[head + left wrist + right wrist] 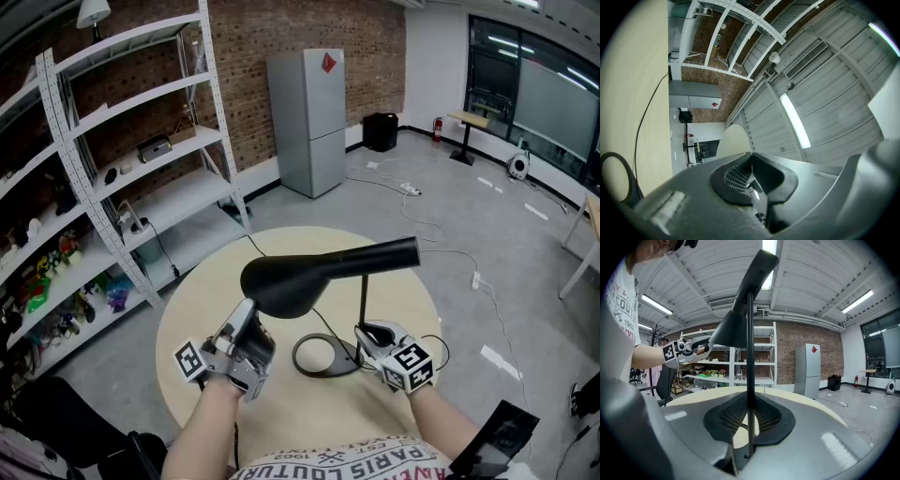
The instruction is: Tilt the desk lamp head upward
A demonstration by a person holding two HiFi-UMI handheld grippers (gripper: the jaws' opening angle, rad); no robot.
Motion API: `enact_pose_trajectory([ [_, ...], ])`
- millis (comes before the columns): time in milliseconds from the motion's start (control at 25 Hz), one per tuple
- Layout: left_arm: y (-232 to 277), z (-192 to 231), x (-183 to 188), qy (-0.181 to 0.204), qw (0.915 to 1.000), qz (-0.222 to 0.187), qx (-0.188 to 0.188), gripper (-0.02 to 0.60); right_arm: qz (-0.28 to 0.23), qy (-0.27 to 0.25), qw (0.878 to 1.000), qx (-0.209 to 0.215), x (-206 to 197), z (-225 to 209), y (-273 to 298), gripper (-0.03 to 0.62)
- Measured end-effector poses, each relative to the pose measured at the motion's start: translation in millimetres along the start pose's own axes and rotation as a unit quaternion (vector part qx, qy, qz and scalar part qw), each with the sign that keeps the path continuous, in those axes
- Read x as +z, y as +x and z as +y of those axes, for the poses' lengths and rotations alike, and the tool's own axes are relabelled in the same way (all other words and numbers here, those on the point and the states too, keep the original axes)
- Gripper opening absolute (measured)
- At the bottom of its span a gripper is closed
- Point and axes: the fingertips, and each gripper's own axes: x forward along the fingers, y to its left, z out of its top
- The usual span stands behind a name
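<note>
A black desk lamp stands on a round beige table. Its wide head hangs level over the ring base, carried by a thin upright stem. My left gripper reaches up under the head's near rim and is shut on that thin rim. In the left gripper view the shade's pale inside rises from the closed jaws. My right gripper is shut on the stem low down near the base. In the right gripper view the stem runs between the pads.
The lamp's cord trails over the table's far edge. White shelf racks with small items stand at the left, and a grey fridge is behind. Cables lie on the floor to the right.
</note>
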Motion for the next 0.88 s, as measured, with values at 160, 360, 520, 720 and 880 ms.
enact_pose_trajectory([
  [160, 0, -4, 2, 0.004, 1.0, -0.003, -0.005, 0.0, -0.002, -0.002, 1.0, -0.003, -3, 1, 1, 0.04],
  [360, 5, -9, 5, 0.009, 0.9999, -0.002, -0.004, 0.0, -0.001, -0.002, 1.0, -0.001, -3, -1, 1, 0.04],
  [520, 5, -9, 6, 0.01, 0.9999, -0.002, -0.004, 0.0, -0.002, -0.001, 1.0, -0.007, -6, -1, 2, 0.04],
  [720, 6, -12, 5, 0.009, 0.9999, -0.005, -0.01, 0.0, 0.0, -0.002, 1.0, -0.007, -8, -2, 1, 0.04],
  [880, 8, -16, 5, 0.014, 0.9998, -0.007, -0.016, 0.0, 0.0, -0.001, 1.0, -0.008, -7, -3, 0, 0.04],
])
